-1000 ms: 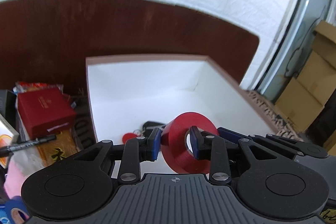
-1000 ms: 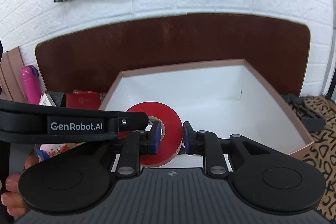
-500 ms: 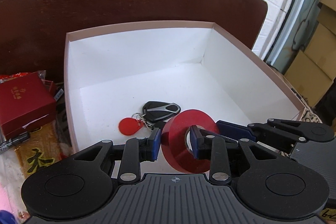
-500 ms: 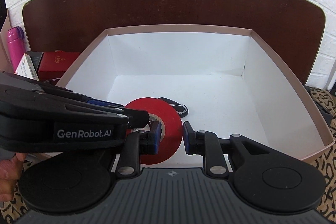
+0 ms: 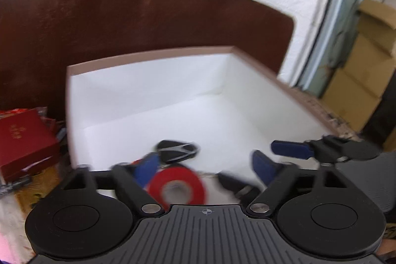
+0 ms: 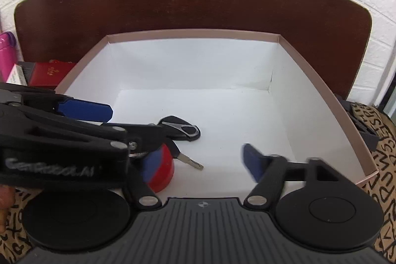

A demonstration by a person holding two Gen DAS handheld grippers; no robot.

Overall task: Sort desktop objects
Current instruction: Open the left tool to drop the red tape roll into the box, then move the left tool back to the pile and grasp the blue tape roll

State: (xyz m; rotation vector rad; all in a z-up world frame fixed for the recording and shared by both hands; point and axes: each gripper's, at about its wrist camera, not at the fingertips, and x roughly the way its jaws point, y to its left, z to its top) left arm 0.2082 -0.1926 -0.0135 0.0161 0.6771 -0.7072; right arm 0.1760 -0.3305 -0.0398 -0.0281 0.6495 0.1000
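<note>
Red tape roll [image 5: 177, 186] lies flat on the floor of the white box [image 5: 148, 61] beside a car key [image 5: 177, 151], my left gripper [image 5: 205, 168] spread wide above it. From the right wrist, my right gripper [image 6: 200, 163] is equally open, holding nothing. I judge this item placed; next I must fetch from the clutter near the red gift box [image 6: 50, 73].

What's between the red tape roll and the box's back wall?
In the right wrist view: the black key fob, then bare white floor of the box. Red tape roll lies nearest.
</note>
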